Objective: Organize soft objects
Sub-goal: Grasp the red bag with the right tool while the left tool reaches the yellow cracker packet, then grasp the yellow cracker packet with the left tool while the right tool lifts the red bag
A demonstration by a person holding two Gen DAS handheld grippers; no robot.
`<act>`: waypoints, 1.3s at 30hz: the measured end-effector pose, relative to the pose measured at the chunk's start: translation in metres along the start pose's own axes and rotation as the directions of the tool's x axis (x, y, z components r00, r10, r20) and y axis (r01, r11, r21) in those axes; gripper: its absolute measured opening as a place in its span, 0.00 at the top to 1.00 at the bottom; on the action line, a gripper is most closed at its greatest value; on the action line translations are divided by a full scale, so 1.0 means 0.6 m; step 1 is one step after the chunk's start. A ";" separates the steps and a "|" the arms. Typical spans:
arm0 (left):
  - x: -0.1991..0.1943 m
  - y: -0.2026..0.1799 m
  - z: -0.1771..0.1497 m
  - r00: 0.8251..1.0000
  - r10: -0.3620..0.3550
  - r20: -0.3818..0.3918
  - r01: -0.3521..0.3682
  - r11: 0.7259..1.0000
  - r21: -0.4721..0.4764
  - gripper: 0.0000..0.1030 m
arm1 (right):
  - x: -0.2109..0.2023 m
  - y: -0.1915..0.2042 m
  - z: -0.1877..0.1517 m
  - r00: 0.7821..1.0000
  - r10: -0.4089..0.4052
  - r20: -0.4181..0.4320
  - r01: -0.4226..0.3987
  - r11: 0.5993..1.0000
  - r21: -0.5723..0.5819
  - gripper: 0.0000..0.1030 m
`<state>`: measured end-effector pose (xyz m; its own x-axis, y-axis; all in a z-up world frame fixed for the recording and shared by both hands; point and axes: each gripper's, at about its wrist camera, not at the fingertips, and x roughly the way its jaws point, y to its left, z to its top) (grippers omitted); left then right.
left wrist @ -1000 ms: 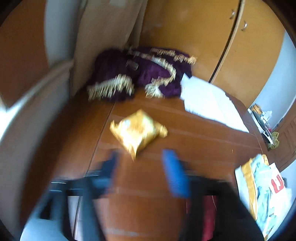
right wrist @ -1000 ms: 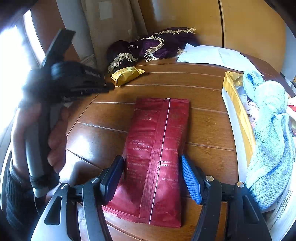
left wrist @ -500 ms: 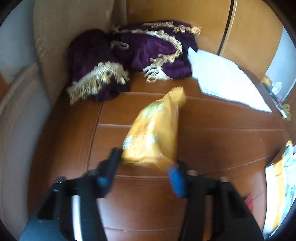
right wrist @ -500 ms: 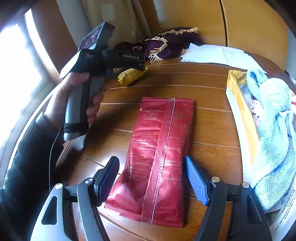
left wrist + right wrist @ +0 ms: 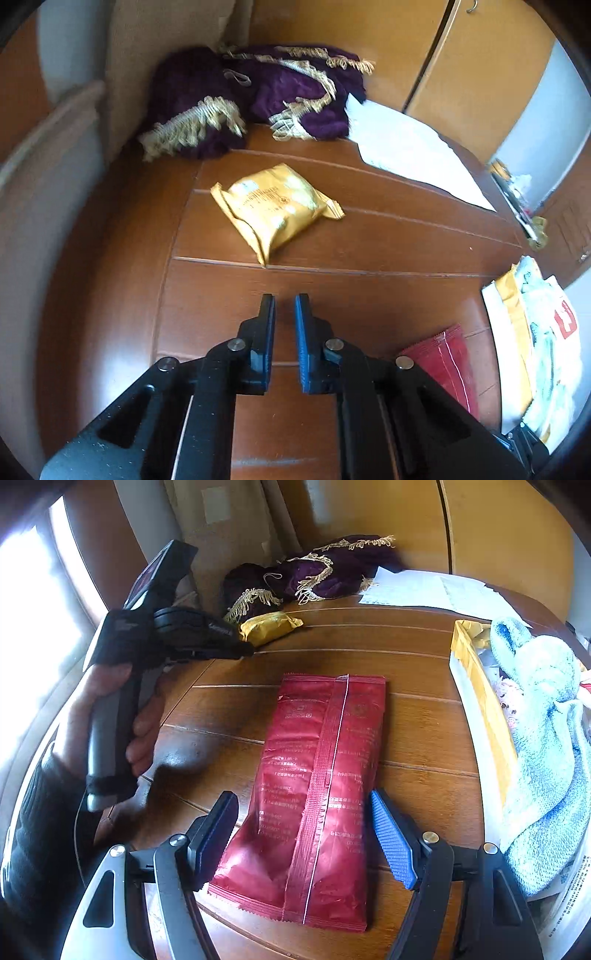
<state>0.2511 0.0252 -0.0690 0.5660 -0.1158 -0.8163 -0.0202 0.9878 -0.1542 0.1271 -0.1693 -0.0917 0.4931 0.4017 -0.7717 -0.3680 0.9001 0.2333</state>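
The wooden table (image 5: 388, 258) lay bare between its left edge and the yellow tray (image 5: 480, 686) of towels on the right. The red packet (image 5: 321, 782) lay flat between the right gripper's (image 5: 306, 834) wide-spread fingers. The gold packet (image 5: 273, 206) rested near the purple cloth (image 5: 258, 96), well ahead of the left gripper (image 5: 284, 321), whose fingers stood nearly together, pinching nothing.
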 end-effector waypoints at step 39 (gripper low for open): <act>-0.120 -0.017 -0.189 0.985 0.145 0.091 -0.139 0.988 -0.069 0.38 | -0.009 -0.006 -0.009 1.000 -0.013 0.028 0.012 1.000 0.022 0.48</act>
<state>0.1174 0.0115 -0.0717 0.6294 0.0386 -0.7762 -0.1556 0.9848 -0.0772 0.1217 -0.1755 -0.0915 0.5195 0.3944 -0.7580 -0.3443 0.9085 0.2368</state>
